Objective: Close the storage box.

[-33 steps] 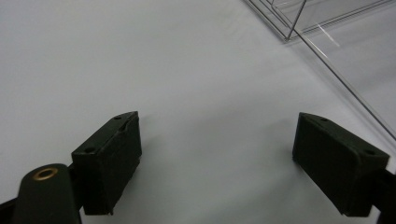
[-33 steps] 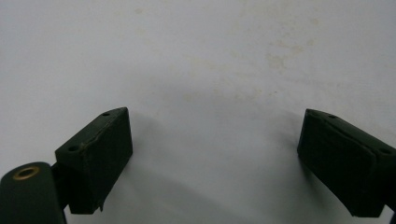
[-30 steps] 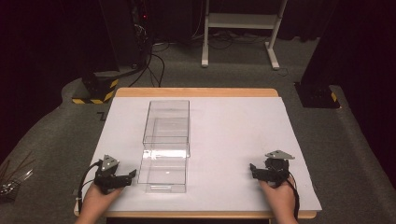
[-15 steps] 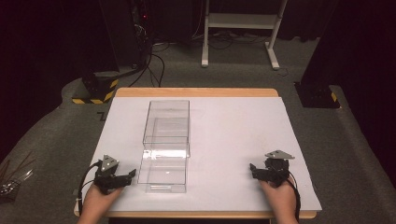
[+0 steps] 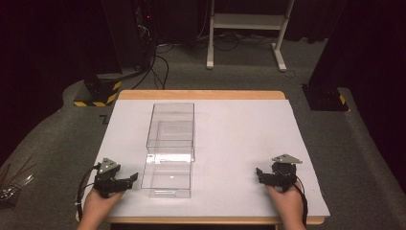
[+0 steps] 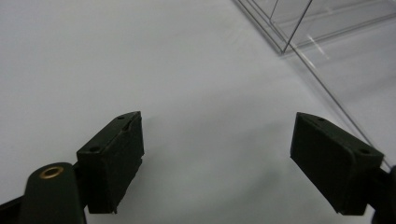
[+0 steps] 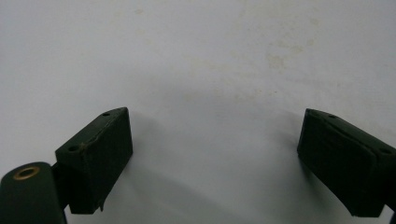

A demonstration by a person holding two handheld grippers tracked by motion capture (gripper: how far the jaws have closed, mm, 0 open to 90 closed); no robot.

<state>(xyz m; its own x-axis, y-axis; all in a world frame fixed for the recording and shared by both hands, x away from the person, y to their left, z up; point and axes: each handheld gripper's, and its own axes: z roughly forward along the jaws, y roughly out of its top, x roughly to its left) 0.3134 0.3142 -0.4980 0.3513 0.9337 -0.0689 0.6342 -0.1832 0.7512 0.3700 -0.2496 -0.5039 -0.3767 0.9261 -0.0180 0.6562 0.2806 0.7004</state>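
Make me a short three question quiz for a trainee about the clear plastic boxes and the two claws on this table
1. True or false: the left claw is shut on the near clear plastic rectangular box.
2. Which claw sits closer to the two clear boxes? A) left B) right C) both equally
3. Fill in: the far clear plastic rectangular box and the near one lie end to end on the ____ sheet that covers the wooden table.

Key
1. False: in the left gripper view its jaws stand apart with bare sheet between them, and the box lies off to one side.
2. A
3. white
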